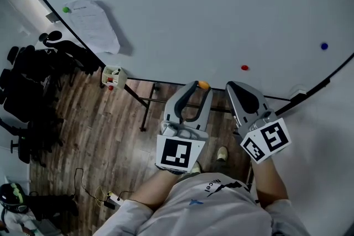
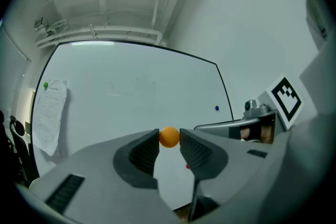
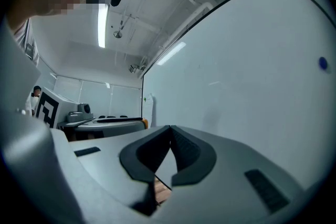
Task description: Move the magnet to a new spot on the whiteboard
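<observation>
Head view, nearest us: both grippers are held low, side by side; our left gripper pinches the orange magnet at its very tips, and the left gripper view shows a jaw pressed on either side of that small ball; our right gripper has its jaws pressed together on nothing; the magnet sits just by the whiteboard's bottom edge; farther up the board we see a red magnet, a blue magnet, and a green magnet pinning a paper sheet.
</observation>
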{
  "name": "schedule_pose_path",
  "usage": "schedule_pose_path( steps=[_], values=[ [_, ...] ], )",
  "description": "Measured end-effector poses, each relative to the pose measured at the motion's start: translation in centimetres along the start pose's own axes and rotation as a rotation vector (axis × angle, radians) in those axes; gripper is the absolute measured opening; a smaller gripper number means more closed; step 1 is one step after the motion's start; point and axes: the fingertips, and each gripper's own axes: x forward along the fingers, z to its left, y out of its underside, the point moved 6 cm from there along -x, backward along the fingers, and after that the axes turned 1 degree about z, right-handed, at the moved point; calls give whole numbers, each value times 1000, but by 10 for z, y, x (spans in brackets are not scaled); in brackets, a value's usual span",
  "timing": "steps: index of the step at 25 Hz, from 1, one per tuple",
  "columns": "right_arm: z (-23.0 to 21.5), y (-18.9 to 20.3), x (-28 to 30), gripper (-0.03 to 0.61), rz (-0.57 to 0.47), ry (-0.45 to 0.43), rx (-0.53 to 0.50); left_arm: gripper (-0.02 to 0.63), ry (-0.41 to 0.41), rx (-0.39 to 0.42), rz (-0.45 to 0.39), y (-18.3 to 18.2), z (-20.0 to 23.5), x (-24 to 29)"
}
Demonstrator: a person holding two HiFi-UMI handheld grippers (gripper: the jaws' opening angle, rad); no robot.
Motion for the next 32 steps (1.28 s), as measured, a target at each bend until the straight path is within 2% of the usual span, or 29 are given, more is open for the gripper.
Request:
schedule_pose_path(
  steps=[14,22,27,32],
  values=[
    [46,-4,-10,14,-24,25,-19,129,105,-67,-27,-12,-2,-53],
    [51,-10,-9,14,-31,30,-27,127,141,-61,-17,-14,-2,-58],
    [49,-11,-11,14,-32,34,-35,129,137,-85,-23,-13,-3,-55],
    [45,-14,-14,14,-27,46,-37,129,131,-73,-17,-13,-4,-50]
  ],
)
